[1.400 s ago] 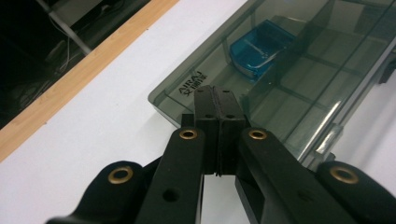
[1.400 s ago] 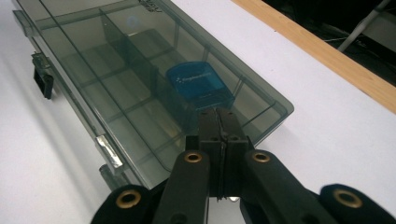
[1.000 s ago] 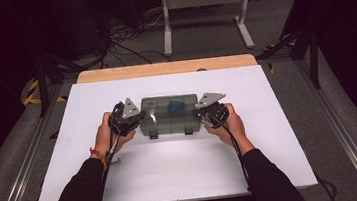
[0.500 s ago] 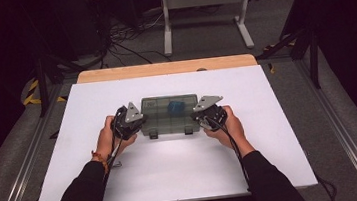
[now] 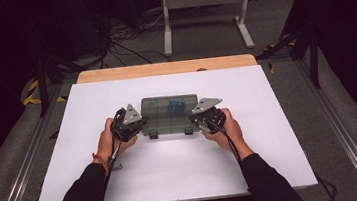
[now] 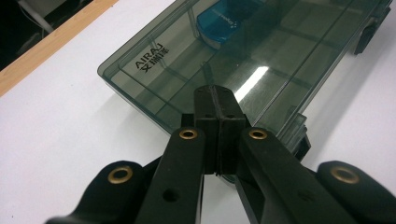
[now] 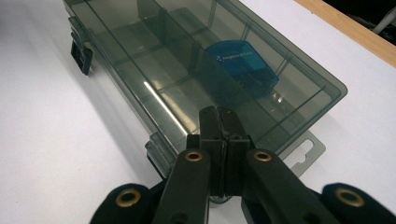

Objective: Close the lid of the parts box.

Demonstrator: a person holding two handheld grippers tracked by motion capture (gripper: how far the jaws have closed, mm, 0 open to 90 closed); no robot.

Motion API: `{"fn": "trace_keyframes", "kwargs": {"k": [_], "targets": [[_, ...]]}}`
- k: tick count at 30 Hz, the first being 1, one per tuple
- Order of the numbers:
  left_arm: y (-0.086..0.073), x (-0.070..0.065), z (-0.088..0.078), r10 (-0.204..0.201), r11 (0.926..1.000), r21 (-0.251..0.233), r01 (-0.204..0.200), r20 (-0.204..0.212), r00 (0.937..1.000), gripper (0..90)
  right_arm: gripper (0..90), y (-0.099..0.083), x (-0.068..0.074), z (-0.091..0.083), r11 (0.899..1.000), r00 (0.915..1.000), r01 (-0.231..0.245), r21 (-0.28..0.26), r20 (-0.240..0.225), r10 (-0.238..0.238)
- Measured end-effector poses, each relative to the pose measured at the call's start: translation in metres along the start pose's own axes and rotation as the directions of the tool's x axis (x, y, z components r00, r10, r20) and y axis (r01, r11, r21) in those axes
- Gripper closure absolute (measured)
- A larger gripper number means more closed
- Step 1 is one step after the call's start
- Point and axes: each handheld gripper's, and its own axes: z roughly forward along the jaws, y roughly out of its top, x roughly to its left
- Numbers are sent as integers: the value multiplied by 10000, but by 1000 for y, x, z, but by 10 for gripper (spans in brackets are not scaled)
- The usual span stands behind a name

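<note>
A smoky transparent compartment box (image 5: 160, 116) lies shut on the white table top, with a blue item (image 5: 174, 107) inside its far right part. My left gripper (image 5: 140, 125) is at the box's front left corner and my right gripper (image 5: 193, 122) at its front right corner. In the left gripper view the jaws are shut with nothing between them, the left gripper (image 6: 218, 95) hovering over the lid (image 6: 280, 51) near a front latch. The right gripper (image 7: 218, 114) is likewise shut and bare over the lid's front edge, close to the blue item (image 7: 243, 65). Whether either tip touches the lid is unclear.
Two black latches (image 5: 153, 134) stick out from the box's front edge. A clear hang tab (image 7: 306, 151) juts from its right end. The white table top (image 5: 174, 171) has a wooden strip (image 5: 165, 68) along its far edge. Cables and a stand lie on the floor beyond.
Both hands have slid slightly toward me, from beside the box's ends to its front corners. The jaws stay shut and the box has not moved.
</note>
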Motion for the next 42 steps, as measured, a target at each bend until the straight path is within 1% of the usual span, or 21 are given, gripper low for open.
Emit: {"fn": "trace_keyframes", "kwargs": {"k": [2,4,6,10,12,14,18,20,22,25,28,31,34,37,41,42], "targets": [[-2,-1,-1,-6,9999,-123,7,73,10000,899,900,-1,0,-1,9999,9999,-131,-28,96,131],[-4,-1,-3,-121,9998,-155,123,133,9998,898,899,-2,0,-3,9999,9997,-107,13,218,107],[-4,-4,-4,136,9998,-117,-136,29,9999,896,896,-3,0,-5,9999,9998,-169,-23,116,169],[-3,-6,-6,360,9992,-157,-361,-9,9993,890,895,-3,2,-8,10000,10000,-84,17,46,84],[-4,-6,-8,259,9994,-251,-258,20,9997,889,894,-2,3,-8,10000,10000,-59,-39,0,59],[-4,-6,-9,310,9992,-242,-309,7,9995,887,891,-1,5,-9,10000,10000,-44,-48,-4,44],[-5,-6,-16,160,9981,-594,-151,141,9998,879,885,-1,5,-10,10000,10000,6,-63,0,-6],[-5,-5,-18,176,9977,-657,-165,165,9997,878,883,-1,5,-10,9999,10000,-51,-105,-17,50],[-5,-4,-20,94,9971,-754,-82,158,9998,877,883,-1,5,-11,9998,10000,-87,-158,-13,87],[-5,-4,-22,100,9972,-745,-96,50,9999,877,882,-1,5,-12,9998,10000,-6,-200,-14,6],[-4,-4,-23,171,9969,-767,-172,-23,9999,874,880,-1,6,-14,9995,10000,-35,-310,-68,33],[-4,-5,-24,203,9965,-813,-204,-25,9998,873,875,0,8,-15,9993,9999,52,-367,-108,-56],[-3,-6,-25,318,9960,-838,-323,-71,9995,870,875,1,9,-16,9989,9999,73,-472,-99,-77],[0,-6,-28,327,9942,-1026,-332,-61,9994,864,864,2,10,-18,9978,9999,148,-649,-53,-152],[1,-5,-31,330,9928,-1148,-338,-87,9994,855,855,3,10,-19,9970,9999,146,-767,-27,-149],[1,-5,-31,299,9924,-1191,-302,-37,9995,850,849,3,10,-19,9967,9999,118,-808,-44,-122]]}}
